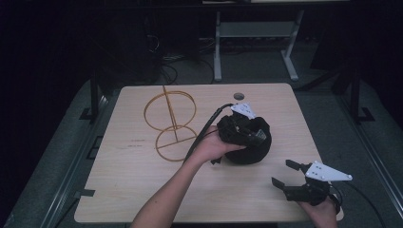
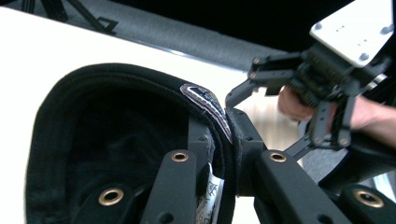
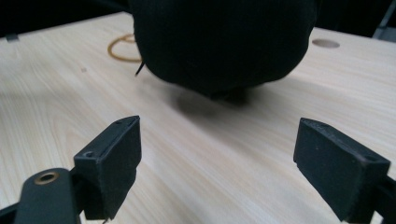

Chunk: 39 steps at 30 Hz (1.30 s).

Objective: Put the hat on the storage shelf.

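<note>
2 risks stand out to me. My left gripper (image 1: 247,127) pinches just 1 thin strip of the black beanie's (image 1: 252,147) rim, so the knit could slide out between the pads if I lift fast, and the hat would flop back onto the table (image 1: 142,190). The loose crown also hangs low and could drag toward the yellow wire stand (image 1: 170,123) on the far left, snagging on a ring.

My left gripper is clenched on the beanie: in the left gripper view the 2 jaws are squeezed together on the folded rim (image 2: 219,121), right by the small sewn label (image 2: 205,100), 1 jaw inside the hat and 1 outside. The hat sits near the middle of the table, a little to the right, its bottom looking just off the wood in the right gripper view.

My right gripper (image 1: 286,175) waits at the near right edge, jaws spread wide, gripping nothing, pointed at the beanie (image 3: 219,42) but apart from it.
</note>
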Available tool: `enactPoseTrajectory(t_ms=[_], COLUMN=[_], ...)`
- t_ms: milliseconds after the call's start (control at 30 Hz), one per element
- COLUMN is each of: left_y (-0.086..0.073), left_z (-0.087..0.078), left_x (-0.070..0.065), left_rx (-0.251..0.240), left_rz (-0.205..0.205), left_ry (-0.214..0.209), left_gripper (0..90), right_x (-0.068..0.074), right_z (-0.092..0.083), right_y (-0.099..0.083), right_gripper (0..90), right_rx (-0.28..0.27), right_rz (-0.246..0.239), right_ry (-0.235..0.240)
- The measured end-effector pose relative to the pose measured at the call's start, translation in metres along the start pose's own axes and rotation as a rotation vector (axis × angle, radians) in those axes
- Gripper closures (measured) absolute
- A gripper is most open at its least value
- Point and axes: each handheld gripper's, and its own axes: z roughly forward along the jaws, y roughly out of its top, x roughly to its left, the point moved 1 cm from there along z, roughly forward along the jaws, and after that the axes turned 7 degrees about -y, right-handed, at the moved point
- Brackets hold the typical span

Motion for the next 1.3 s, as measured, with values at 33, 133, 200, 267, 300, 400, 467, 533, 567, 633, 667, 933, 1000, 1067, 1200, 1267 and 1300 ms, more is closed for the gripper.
enactPoseTrajectory(t_ms=[33, 133, 200, 267, 300, 400, 467, 533, 567, 633, 667, 933, 1000, 1067, 1200, 1267, 1300], left_y=[0.002, 0.005, 0.008, 0.011, 0.013, 0.017, 0.02, 0.023, 0.025, 0.027, 0.029, 0.037, 0.039, 0.04, 0.04, 0.039, 0.039], left_z=[-0.001, -0.005, -0.006, -0.007, -0.007, -0.006, -0.003, -0.001, 0.002, 0.006, 0.009, 0.023, 0.024, 0.024, 0.021, 0.019, 0.018], left_x=[-0.001, -0.005, -0.008, -0.011, -0.012, -0.016, -0.019, -0.022, -0.025, -0.029, -0.032, -0.045, -0.047, -0.048, -0.047, -0.046, -0.045], left_rx=[-0.011, -0.032, -0.045, -0.049, -0.049, -0.056, -0.054, -0.054, -0.051, -0.046, -0.038, -0.01, -0.006, -0.008, -0.007, -0.005, -0.008], left_rz=[0.0, 0.001, 0.005, 0.011, 0.013, 0.024, 0.032, 0.034, 0.041, 0.048, 0.052, 0.088, 0.098, 0.102, 0.104, 0.104, 0.102], left_ry=[-0.006, -0.023, -0.032, -0.039, -0.041, -0.053, -0.071, -0.086, -0.096, -0.108, -0.118, -0.167, -0.172, -0.18, -0.178, -0.178, -0.181], left_gripper=[81.1, 81.2, 81.2, 81.2, 81.1, 81.1, 81.2, 81.1, 81.2, 81.2, 81.2, 81.2, 81.2, 81.2, 81.2, 81.2, 81.2], right_x=[0.0, 0.001, 0.003, 0.004, 0.004, 0.006, 0.008, 0.008, 0.008, 0.008, 0.009, 0.002, 0.001, 0.001, 0.0, 0.001, 0.001], right_z=[0.0, -0.001, -0.002, -0.003, -0.003, -0.005, -0.006, -0.006, -0.005, -0.005, -0.006, -0.015, -0.017, -0.019, -0.021, -0.022, -0.023], right_y=[0.001, 0.006, 0.009, 0.011, 0.012, 0.016, 0.019, 0.02, 0.02, 0.02, 0.02, 0.016, 0.016, 0.016, 0.016, 0.017, 0.018], right_gripper=[14.7, 14.7, 14.8, 14.8, 14.9, 15.0, 15.0, 15.0, 15.0, 15.2, 15.7, 42.0, 52.9, 60.9, 75.3, 81.1, 81.9], right_rx=[-0.009, -0.038, -0.057, -0.075, -0.08, -0.111, -0.124, -0.134, -0.139, -0.143, -0.148, -0.185, -0.193, -0.2, -0.204, -0.204, -0.204], right_rz=[0.006, 0.006, 0.008, 0.012, 0.013, 0.015, 0.014, 0.018, 0.014, 0.007, 0.008, 0.006, 0.003, 0.007, 0.009, 0.0, 0.003], right_ry=[0.0, -0.001, 0.0, 0.001, 0.001, 0.0, -0.005, -0.005, -0.012, -0.018, -0.017, -0.01, -0.001, 0.013, 0.025, 0.034, 0.037])
